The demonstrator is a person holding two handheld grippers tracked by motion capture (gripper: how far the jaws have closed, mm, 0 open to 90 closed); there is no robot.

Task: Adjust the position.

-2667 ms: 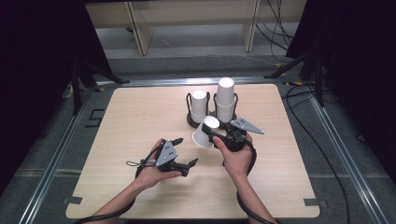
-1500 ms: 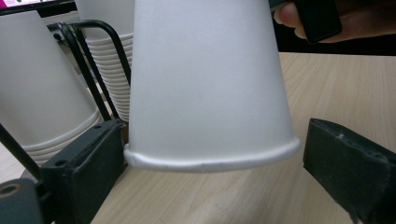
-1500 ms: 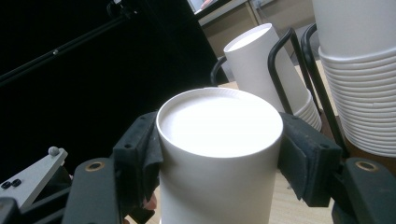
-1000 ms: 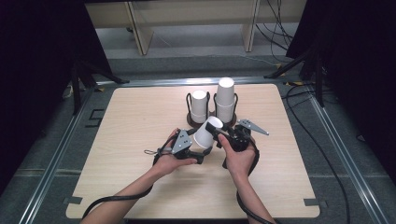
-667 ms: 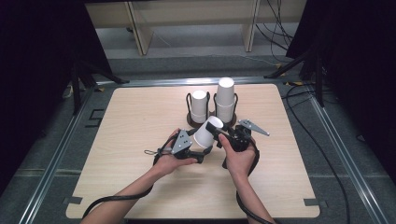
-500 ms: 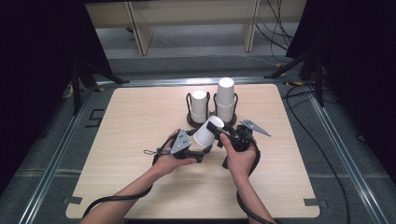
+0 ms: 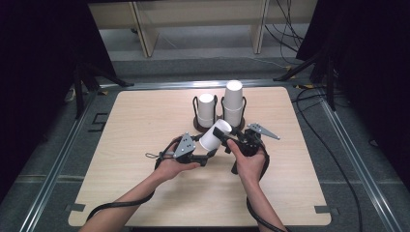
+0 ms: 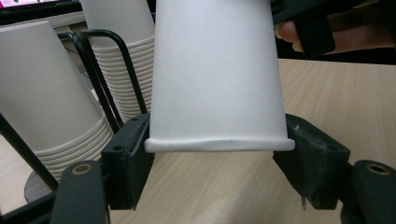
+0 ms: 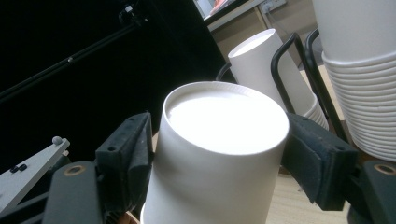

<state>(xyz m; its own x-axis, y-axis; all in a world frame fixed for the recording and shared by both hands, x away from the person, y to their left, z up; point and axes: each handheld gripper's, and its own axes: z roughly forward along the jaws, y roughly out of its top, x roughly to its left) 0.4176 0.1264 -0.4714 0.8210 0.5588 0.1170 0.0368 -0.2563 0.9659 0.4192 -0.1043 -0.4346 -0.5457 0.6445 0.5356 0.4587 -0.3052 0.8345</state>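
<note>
I am gripping a white paper cup [image 7: 215, 136] in my right tongs [image 7: 231, 140] near its base while my left tongs [image 7: 209, 155] are closing around its rim, mid-worktop [image 7: 145, 121], the cup racks [image 7: 220, 112] at twelve o'clock.

Beyond the tongs, pale wooden shelving [image 7: 198, 19] is seen on grey floor [image 7: 193, 65]. Dark drapes [image 7: 43, 58] are hung to L & R. Cables [image 7: 300, 29] are strewn far R.
</note>
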